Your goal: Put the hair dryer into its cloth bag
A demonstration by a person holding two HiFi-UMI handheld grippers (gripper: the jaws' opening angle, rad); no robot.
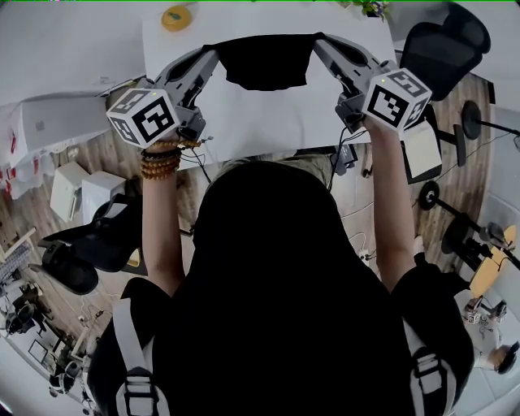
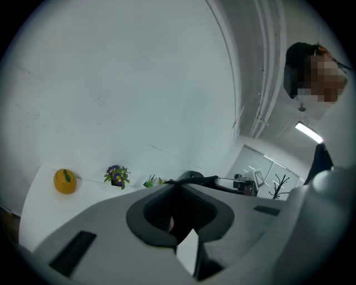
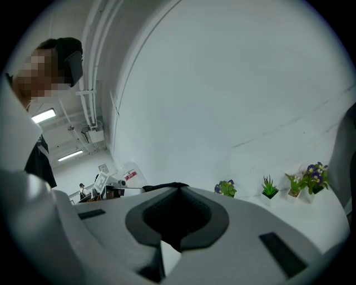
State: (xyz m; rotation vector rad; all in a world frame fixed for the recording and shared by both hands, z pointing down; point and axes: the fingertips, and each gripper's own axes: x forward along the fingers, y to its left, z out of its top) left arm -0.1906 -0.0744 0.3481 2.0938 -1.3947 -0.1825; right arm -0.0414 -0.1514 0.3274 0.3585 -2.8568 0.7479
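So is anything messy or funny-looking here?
Nothing is spilled or broken. The one odd sight is the black bag: it hangs in the air over the table, stretched between the left gripper and the right gripper, each pinching a top corner.

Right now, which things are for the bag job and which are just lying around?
For the job: black cloth bag, left hand-held gripper and right hand-held gripper, each shut on its top edge.
Just lying about: round yellow ornament, small potted plants, black office chair.
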